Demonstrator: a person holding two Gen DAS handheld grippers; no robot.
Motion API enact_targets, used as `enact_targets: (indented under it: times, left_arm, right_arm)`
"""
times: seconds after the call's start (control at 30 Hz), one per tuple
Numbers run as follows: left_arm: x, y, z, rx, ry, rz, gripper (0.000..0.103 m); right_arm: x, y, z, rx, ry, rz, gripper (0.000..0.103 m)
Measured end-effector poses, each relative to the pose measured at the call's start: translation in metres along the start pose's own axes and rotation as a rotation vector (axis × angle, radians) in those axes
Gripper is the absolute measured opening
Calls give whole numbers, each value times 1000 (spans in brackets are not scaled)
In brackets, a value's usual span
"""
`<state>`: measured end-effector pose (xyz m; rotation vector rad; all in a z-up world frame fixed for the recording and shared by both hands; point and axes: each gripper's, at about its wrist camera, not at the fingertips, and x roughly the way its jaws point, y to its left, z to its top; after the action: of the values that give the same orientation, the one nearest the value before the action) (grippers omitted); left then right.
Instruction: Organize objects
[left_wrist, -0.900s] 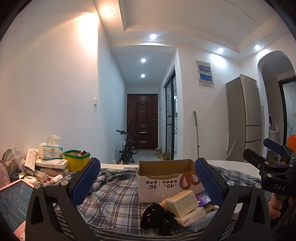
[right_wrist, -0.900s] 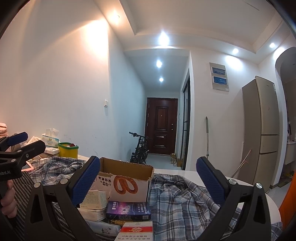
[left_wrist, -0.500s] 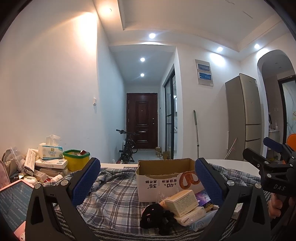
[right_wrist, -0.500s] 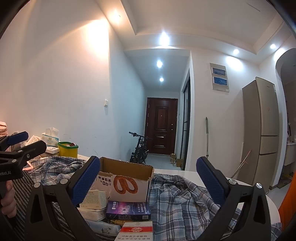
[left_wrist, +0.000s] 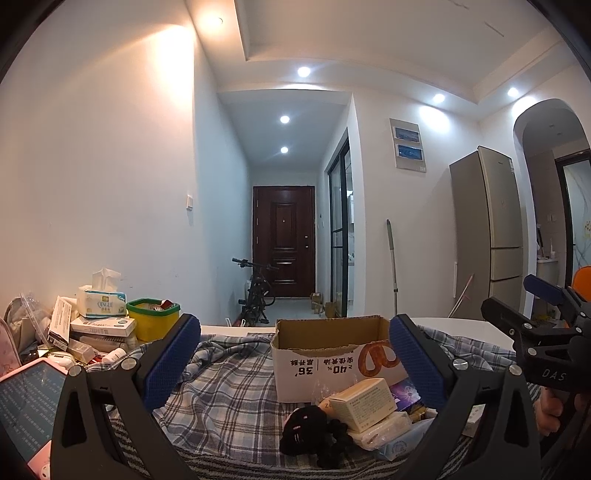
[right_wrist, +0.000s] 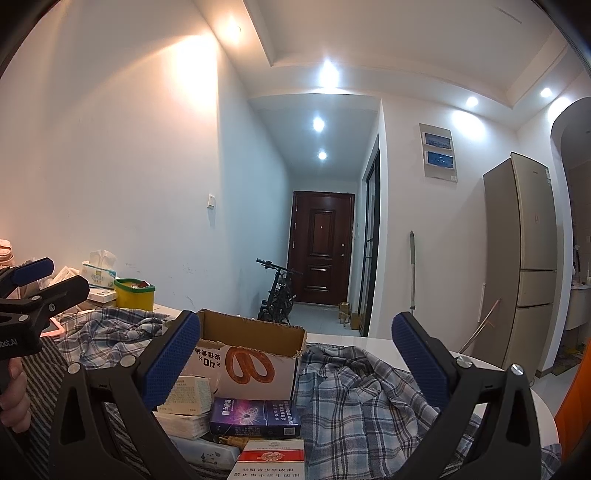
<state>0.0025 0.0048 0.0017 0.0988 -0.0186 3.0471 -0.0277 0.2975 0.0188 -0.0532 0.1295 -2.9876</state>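
Left gripper (left_wrist: 295, 354) pad hides cardboard box (left_wrist: 325, 363) corner

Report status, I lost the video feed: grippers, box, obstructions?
Left gripper and right gripper open, empty. Cardboard box upright, open-topped. Small boxes piled before it.

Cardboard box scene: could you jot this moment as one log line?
left gripper: open, empty | right gripper: open, empty | cardboard box: upright on plaid cloth | small boxes: outside it

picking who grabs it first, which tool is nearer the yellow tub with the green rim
Left. The yellow tub sits just beyond the left tool, off its left finger. The right tool is farther over, with the cardboard box ahead of it.
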Motion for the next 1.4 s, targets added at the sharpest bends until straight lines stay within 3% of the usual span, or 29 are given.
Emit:
enact_targets:
  times: [0.3,0.47,0.6,0.73,0.87,1.1,1.17,1.4]
  left_arm:
    - [1,0,0,-14,-2,2,103]
    - [0,-8,8,30,23,25,103]
    - [-7,-19,17,71,63,-21,103]
    - [-17,-18,24,44,66,-38,103]
    - [-17,-6,22,-39,130,-41,103]
    - [-3,7,-4,-93,273,5,103]
    - [1,8,-14,-98,306,12,103]
    - [17,13,-34,-148,402,-18,103]
  right_arm:
    - [6,-4,0,25,21,-6,103]
    - [1,3,8,-15,14,-88,103]
    - [-8,11,18,-41,43,-72,103]
    - [-17,12,23,-34,73,-80,103]
    - [-23,11,23,-36,96,-96,103]
    - [-15,6,6,34,273,-28,103]
    - [-14,7,-1,31,286,-40,103]
    - [2,-1,-25,98,424,-32,103]
